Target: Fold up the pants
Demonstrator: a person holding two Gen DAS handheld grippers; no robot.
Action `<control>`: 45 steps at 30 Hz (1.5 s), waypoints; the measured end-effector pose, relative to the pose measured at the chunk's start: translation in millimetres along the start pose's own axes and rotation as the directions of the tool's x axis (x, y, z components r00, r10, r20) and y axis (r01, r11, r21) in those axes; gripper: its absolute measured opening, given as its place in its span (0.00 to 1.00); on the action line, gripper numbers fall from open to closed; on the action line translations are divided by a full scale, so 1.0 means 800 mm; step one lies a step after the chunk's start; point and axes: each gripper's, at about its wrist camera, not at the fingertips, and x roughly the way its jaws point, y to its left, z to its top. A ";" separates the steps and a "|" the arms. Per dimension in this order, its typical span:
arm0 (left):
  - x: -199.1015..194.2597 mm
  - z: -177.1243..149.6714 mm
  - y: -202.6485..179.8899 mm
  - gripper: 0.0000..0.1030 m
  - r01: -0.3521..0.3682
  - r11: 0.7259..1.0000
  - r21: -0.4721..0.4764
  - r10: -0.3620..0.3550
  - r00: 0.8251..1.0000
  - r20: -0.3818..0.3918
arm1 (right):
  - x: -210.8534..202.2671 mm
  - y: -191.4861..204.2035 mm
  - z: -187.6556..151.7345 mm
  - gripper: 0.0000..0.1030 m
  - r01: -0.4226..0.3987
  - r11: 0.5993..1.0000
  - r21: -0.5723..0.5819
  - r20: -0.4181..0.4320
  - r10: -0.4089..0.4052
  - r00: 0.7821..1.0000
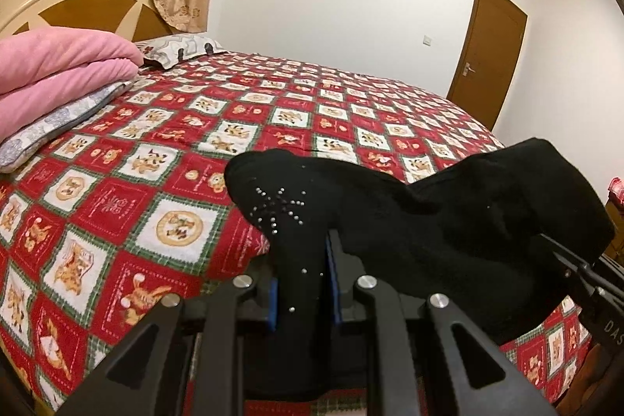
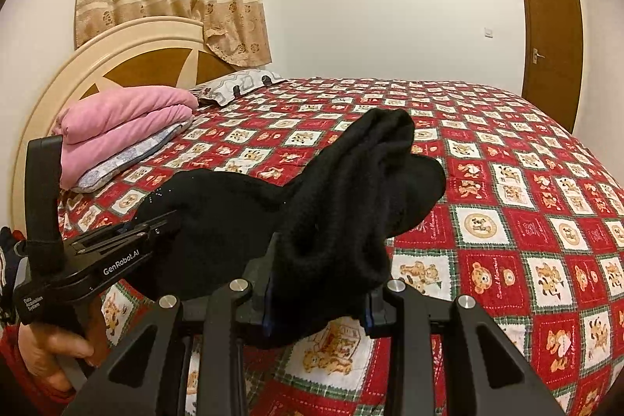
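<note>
Clearly the black pants (image 1: 429,221) are off the bed (image 1: 156,162), slung between the two tools above the red checked bedspread, toward the foot end away from the headboard (image 2: 128,65). The left gripper (image 1: 300,283) has its fingers (image 1: 273,303) nearly together, clamped on a thin bunch of the cloth that carries a pattern of small studs. The right gripper (image 2: 318,303) has its fingers (image 2: 370,310) further apart, closed on a thicker wad of fabric.

What could go wrong, as I judge it: both grips are on bunched cloth rather than on a clean hem or waistband, so the pants may come down on the bed crumpled instead of flat, and the fold would then be crooked. The thick wad on the right could also creep out of the fingers if the two tools pull apart and the cloth goes taut. A loose flap standing up above the right grip may flop the wrong way once lowered.

The left wrist view shows the stud pattern plainly and only the edge of the other tool at its right border. The right wrist view shows the whole left tool side-on and the hand (image 2: 54,349) gripping its handle, along with the pink blanket (image 2: 124,119) stacked by the headboard.
</note>
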 end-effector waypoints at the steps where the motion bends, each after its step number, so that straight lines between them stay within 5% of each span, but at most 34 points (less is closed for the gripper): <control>1: 0.001 0.002 0.000 0.19 0.000 1.000 -0.001 0.000 1.000 0.000 | 0.001 0.000 0.002 0.32 -0.001 1.000 0.001 0.000 0.001 1.000; 15: 0.008 0.019 0.035 0.19 -0.090 0.996 -0.029 0.091 0.996 0.013 | 0.044 0.024 0.025 0.32 -0.066 0.998 -0.007 0.001 0.066 0.998; 32: 0.054 0.030 0.071 0.19 -0.305 0.952 0.014 0.304 0.952 0.008 | 0.144 0.062 0.039 0.32 -0.120 0.992 -0.024 -0.058 0.118 0.991; 45: 0.095 0.014 0.072 0.20 -0.351 0.935 0.047 0.353 0.934 -0.060 | 0.206 0.016 0.007 0.32 -0.081 0.995 0.061 -0.175 0.091 0.980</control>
